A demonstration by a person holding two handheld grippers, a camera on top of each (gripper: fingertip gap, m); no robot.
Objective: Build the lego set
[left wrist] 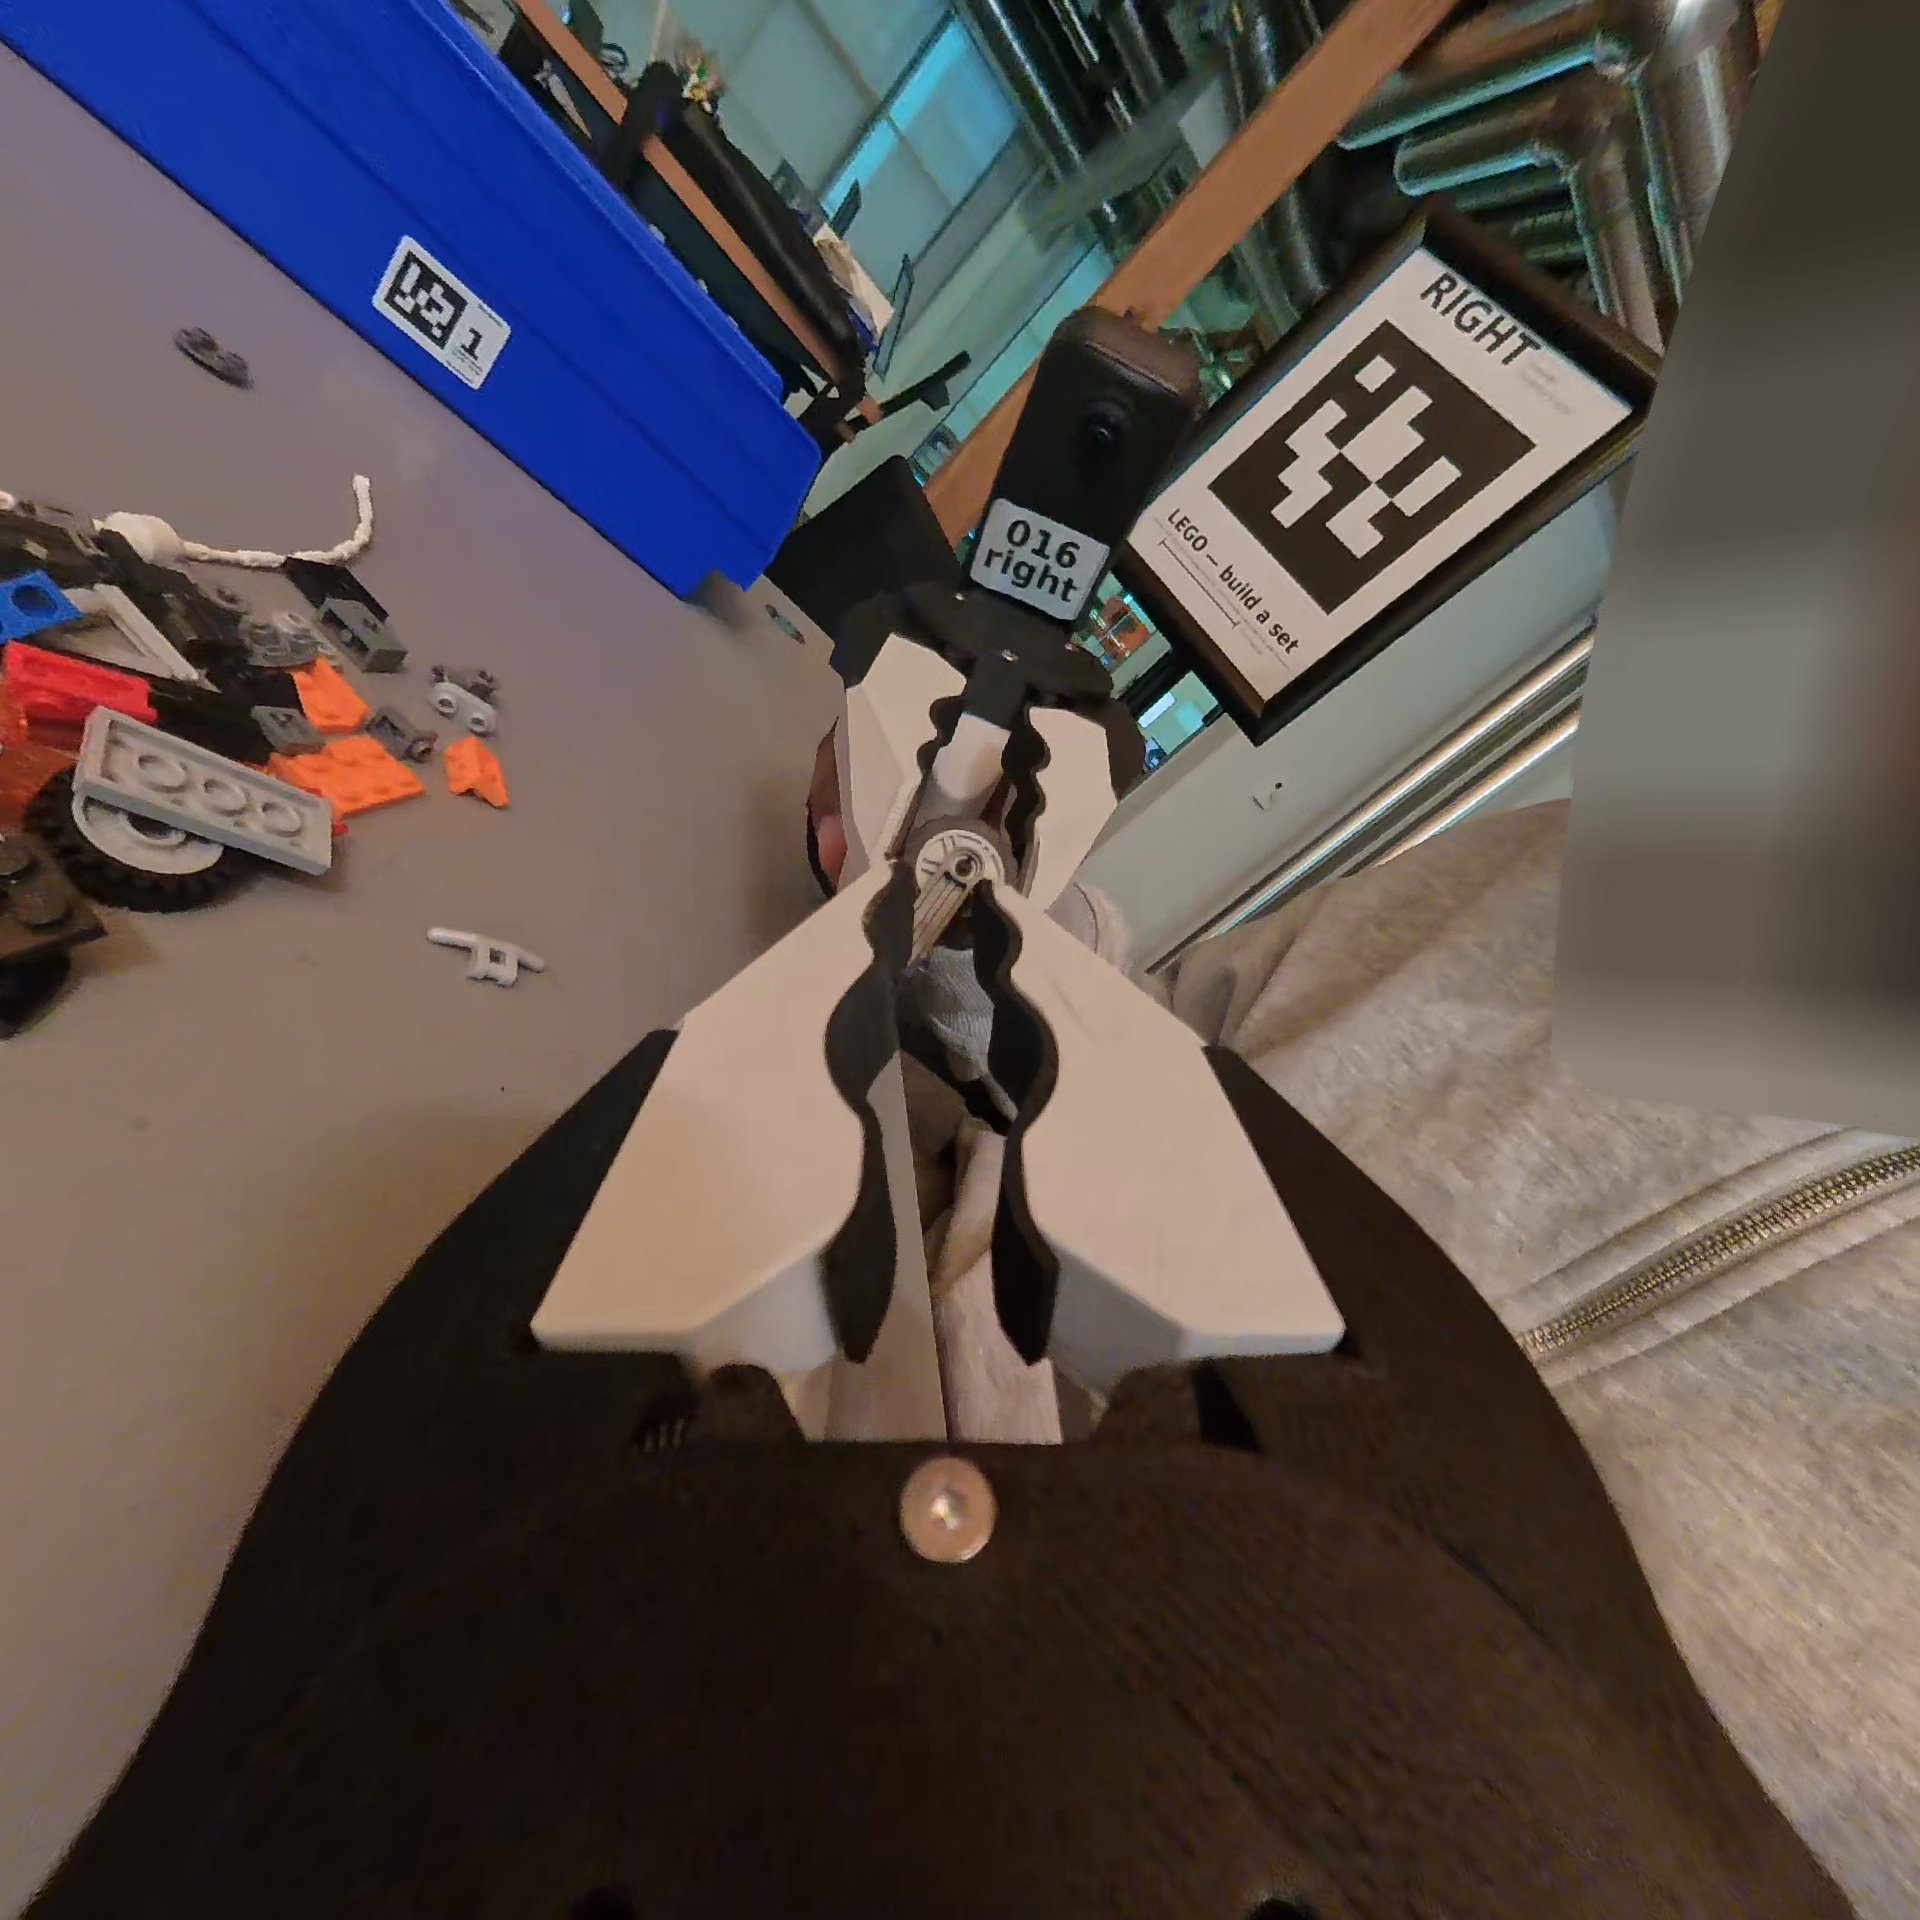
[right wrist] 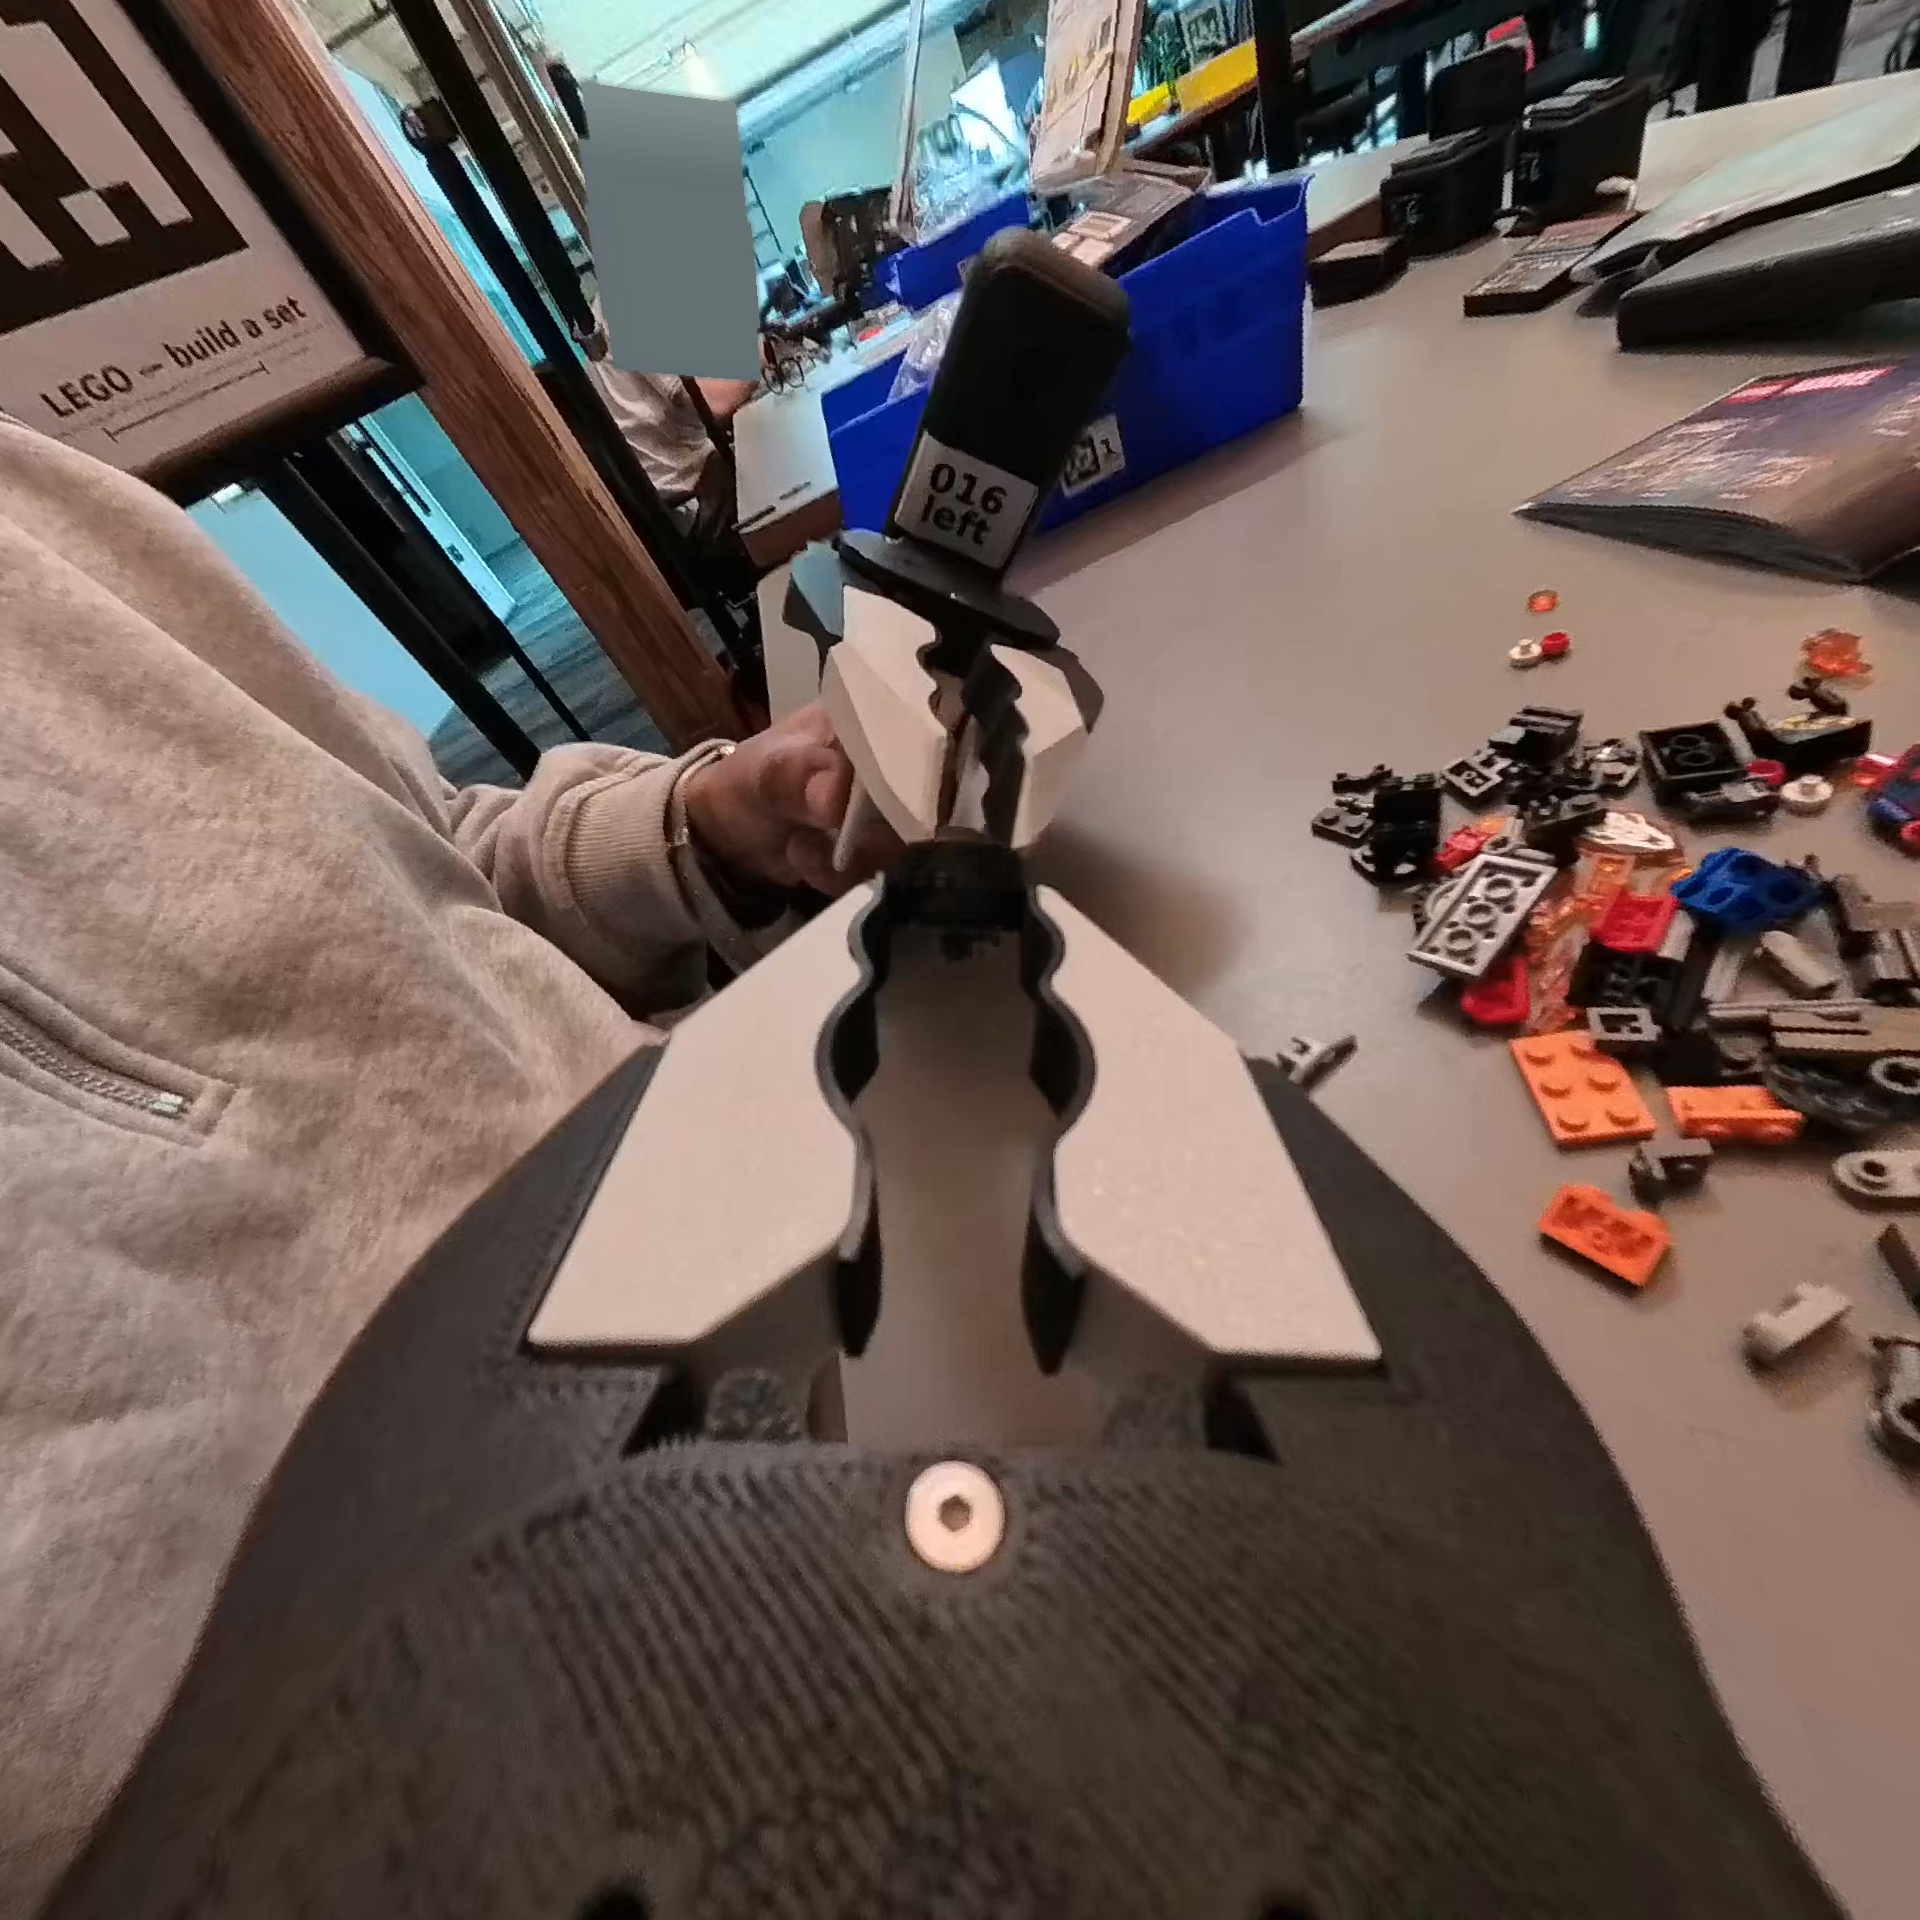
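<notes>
At frame centre, the left tongs (left wrist: 940, 914) are clamped on a small grey spoked plastic wheel hub (left wrist: 954, 858); the right tongs (right wrist: 951, 909) are clamped on a small black rubber tyre (right wrist: 951, 883). Tip to tip above the grey table (right wrist: 1195, 727), they line the two up, loose bricks (right wrist: 1621, 956) lying at right.

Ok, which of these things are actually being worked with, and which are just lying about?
In hand: right gripper shut on black wheel; left gripper shut on thin grey piece.
Lying about: brick pile, blue bin, booklet, framed sign.
</notes>
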